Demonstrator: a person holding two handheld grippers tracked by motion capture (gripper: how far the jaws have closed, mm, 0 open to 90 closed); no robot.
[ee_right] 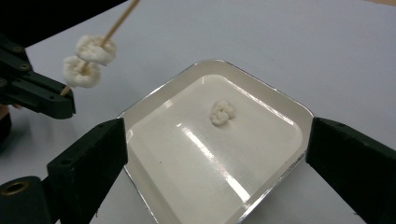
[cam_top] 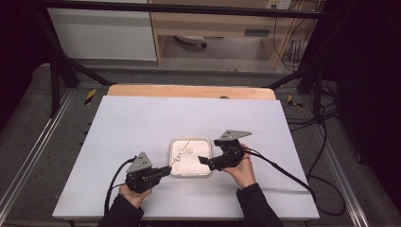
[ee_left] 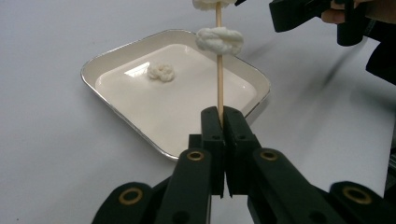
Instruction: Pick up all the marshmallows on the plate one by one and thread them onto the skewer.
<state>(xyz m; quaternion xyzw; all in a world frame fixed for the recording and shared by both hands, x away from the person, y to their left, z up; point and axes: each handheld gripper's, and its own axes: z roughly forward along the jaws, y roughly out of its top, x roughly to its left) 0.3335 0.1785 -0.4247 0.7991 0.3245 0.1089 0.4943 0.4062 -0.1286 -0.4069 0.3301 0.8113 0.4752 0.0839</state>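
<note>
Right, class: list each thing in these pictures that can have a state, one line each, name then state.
Left tongs: shut on the skewer.
Right tongs: open, nothing between them, above the tray.
Skewer: held out over the tray, two white pieces threaded on it.
Threaded pieces: on the skewer, side by side.
Loose piece: lying in the tray.
Tray: flat on the table.
</note>
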